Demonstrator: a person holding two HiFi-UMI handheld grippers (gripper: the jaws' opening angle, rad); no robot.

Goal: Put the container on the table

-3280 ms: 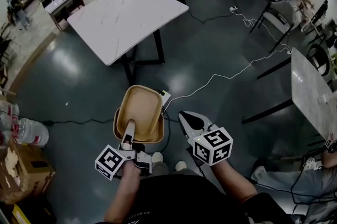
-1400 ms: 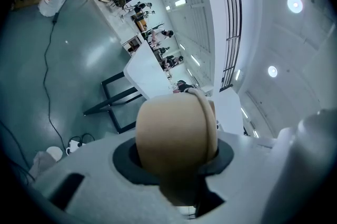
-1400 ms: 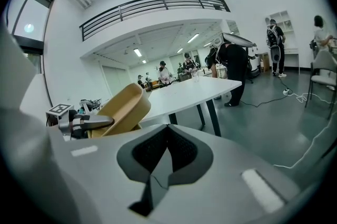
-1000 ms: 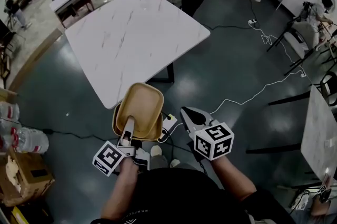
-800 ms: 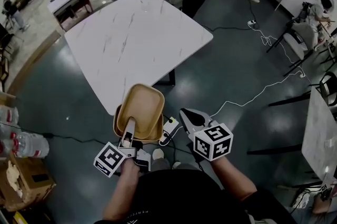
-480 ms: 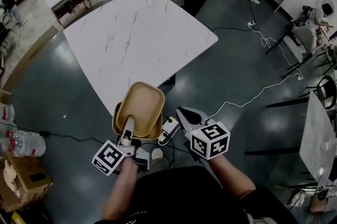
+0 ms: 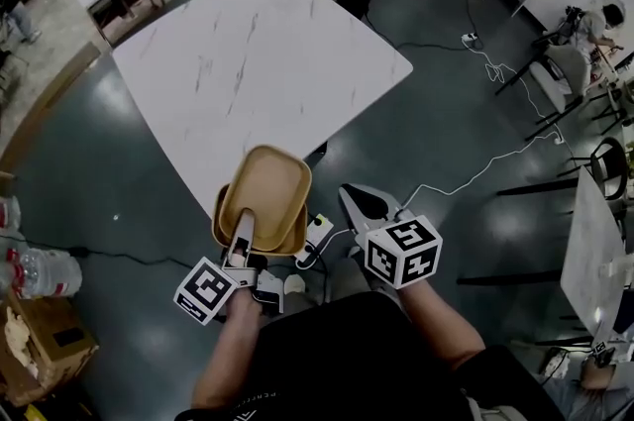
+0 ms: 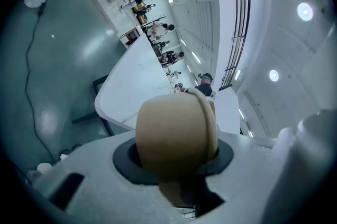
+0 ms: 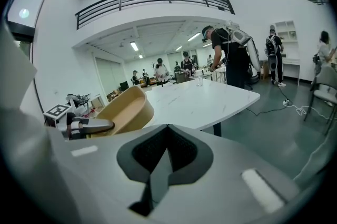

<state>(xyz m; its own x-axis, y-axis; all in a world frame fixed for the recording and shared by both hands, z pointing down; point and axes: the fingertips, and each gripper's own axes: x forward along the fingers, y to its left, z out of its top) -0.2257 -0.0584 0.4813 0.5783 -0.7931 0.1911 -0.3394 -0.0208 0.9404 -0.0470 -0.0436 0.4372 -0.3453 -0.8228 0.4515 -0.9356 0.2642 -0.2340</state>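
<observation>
Tan and thin-walled, the container (image 7: 265, 196) looks like a light, fairly stiff moulded tray, probably a little slick. A pinch on its rim should carry it, provided it is kept level. At the far left, plastic bottles (image 7: 40, 272) lie on the floor beside a cardboard box (image 7: 45, 345) whose contents I cannot make out. The left fingers (image 7: 242, 233) are partly closed on the container's near rim, one inside the wall and one outside. They hold it in the air at the near corner of the white marble bench (image 7: 258, 52), and as far as I can tell it is not resting there. Its hollow is empty. Just to the right, the right fingers (image 7: 363, 208) are pressed together with nothing between them, near the container but apart from it. The rim hold leaves the base free, which I judge suits setting it down flat.
</observation>
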